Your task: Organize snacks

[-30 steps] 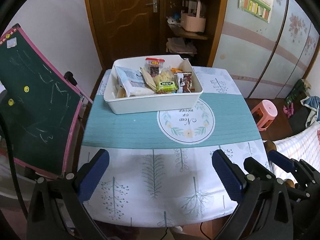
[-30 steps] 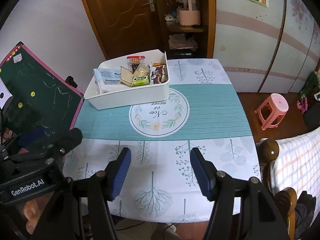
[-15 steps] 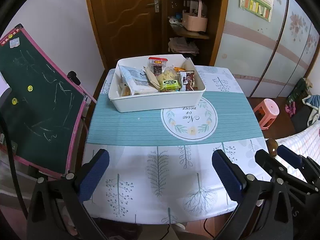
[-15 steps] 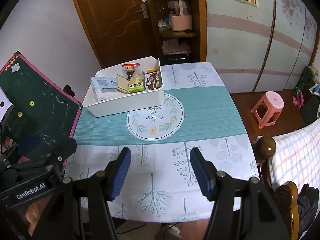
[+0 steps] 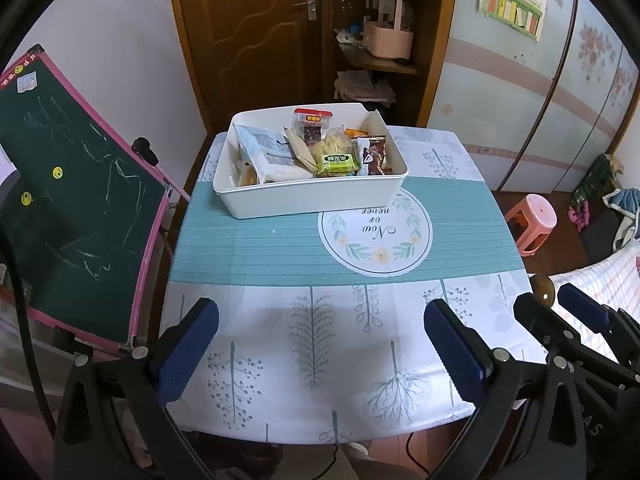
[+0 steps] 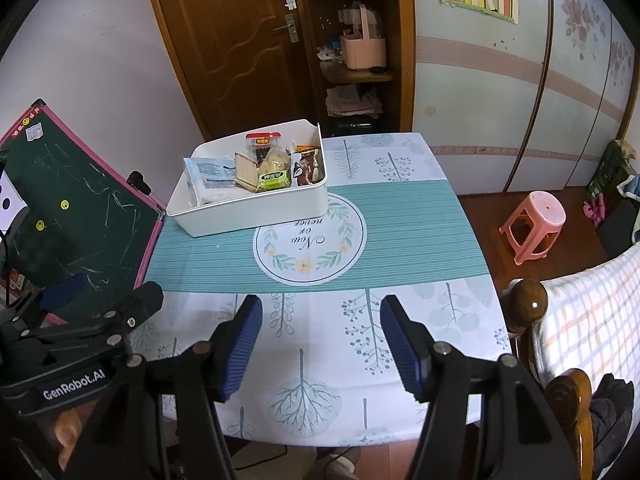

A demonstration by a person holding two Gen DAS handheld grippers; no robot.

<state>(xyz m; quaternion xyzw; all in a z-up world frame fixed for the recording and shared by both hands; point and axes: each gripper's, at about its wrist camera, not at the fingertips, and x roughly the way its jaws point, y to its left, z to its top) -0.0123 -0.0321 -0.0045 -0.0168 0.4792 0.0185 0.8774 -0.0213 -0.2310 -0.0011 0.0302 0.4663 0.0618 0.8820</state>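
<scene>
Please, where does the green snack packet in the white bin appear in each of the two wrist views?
Left wrist view: the green snack packet lies above the picture's centre, in the white bin, near its front wall.
Right wrist view: the same packet lies left of centre in the upper half, again near the bin's front wall.
Shared landmark: the round wreath print on the tablecloth, just in front of the bin.
</scene>
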